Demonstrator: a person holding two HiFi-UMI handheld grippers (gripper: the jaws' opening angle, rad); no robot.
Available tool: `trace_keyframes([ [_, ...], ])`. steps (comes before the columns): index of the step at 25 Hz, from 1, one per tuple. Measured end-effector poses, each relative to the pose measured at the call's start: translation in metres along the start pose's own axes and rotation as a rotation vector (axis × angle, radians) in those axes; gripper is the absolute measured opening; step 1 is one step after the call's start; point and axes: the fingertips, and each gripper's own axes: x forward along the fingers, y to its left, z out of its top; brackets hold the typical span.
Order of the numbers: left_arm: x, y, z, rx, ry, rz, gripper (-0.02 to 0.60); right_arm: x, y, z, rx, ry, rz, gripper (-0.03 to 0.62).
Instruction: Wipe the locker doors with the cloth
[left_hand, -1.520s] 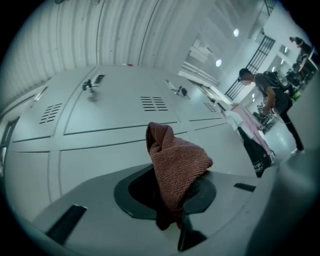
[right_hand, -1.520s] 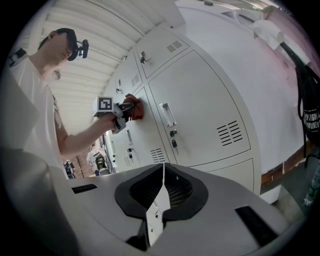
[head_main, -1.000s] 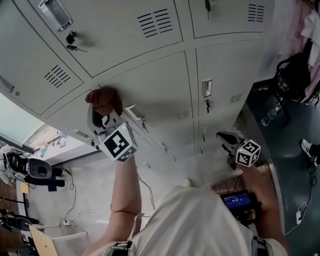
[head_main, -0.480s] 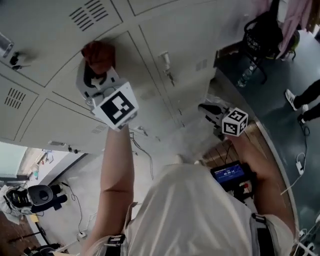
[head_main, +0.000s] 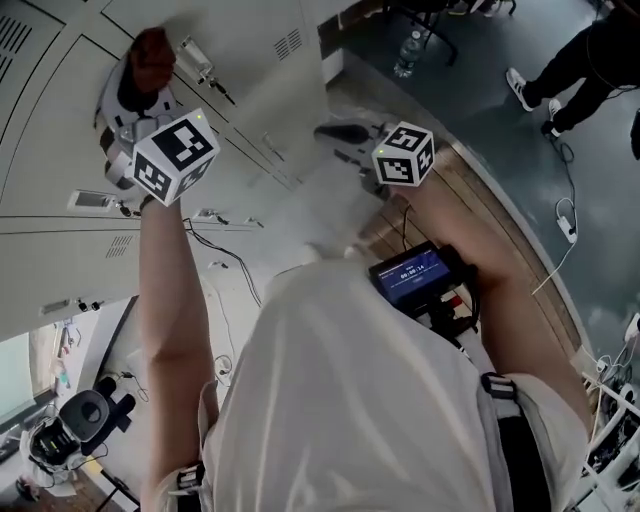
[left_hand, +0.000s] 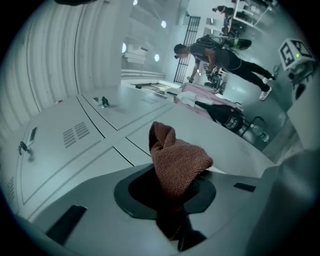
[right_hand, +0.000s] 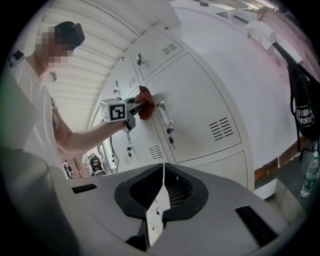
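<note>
Left gripper (head_main: 138, 78) is clamped on the bunched reddish cloth (left_hand: 176, 161), holding it against a locker door (right_hand: 200, 115) just beside the handle (right_hand: 163, 113). Wiping looks under way; the next move calls for sweeping the cloth across the panel with steady pressure. Right gripper (right_hand: 161, 187) hangs well apart, jaws together, empty.
</note>
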Motion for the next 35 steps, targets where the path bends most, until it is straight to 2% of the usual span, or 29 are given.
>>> trace_keyframes([
  [2,-0.011,-0.022,-0.018,-0.041,0.020,-0.060,0.072,0.000,-0.002,0.000,-0.001,0.005,-0.002,0.018],
  [4,-0.032,-0.028,-0.039,-0.125,0.043,-0.064,0.072,0.002,-0.002,-0.002,-0.007,0.008,0.004,0.018],
  [8,-0.079,-0.043,-0.081,-0.370,0.110,-0.089,0.072,0.004,-0.003,0.000,-0.025,0.006,0.027,0.018],
  [13,-0.144,-0.092,-0.112,-0.681,0.182,-0.226,0.072,-0.005,0.009,-0.010,-0.016,0.034,0.060,0.018],
  [15,-0.167,-0.109,-0.126,-0.773,0.234,-0.276,0.072,-0.006,0.016,-0.015,-0.006,0.041,0.078,0.018],
  [17,-0.183,-0.123,-0.139,-0.838,0.282,-0.294,0.072,-0.006,0.020,-0.016,-0.002,0.041,0.102,0.018],
  [24,-0.226,-0.158,-0.156,-0.967,0.373,-0.338,0.072,-0.008,0.034,-0.023,0.000,0.037,0.188,0.018],
  [30,-0.241,-0.178,-0.140,-0.977,0.362,-0.371,0.072,-0.002,0.038,-0.027,0.003,0.036,0.217,0.018],
  [35,-0.241,-0.172,-0.137,-0.976,0.342,-0.351,0.072,-0.002,0.042,-0.024,-0.010,0.032,0.230,0.018],
])
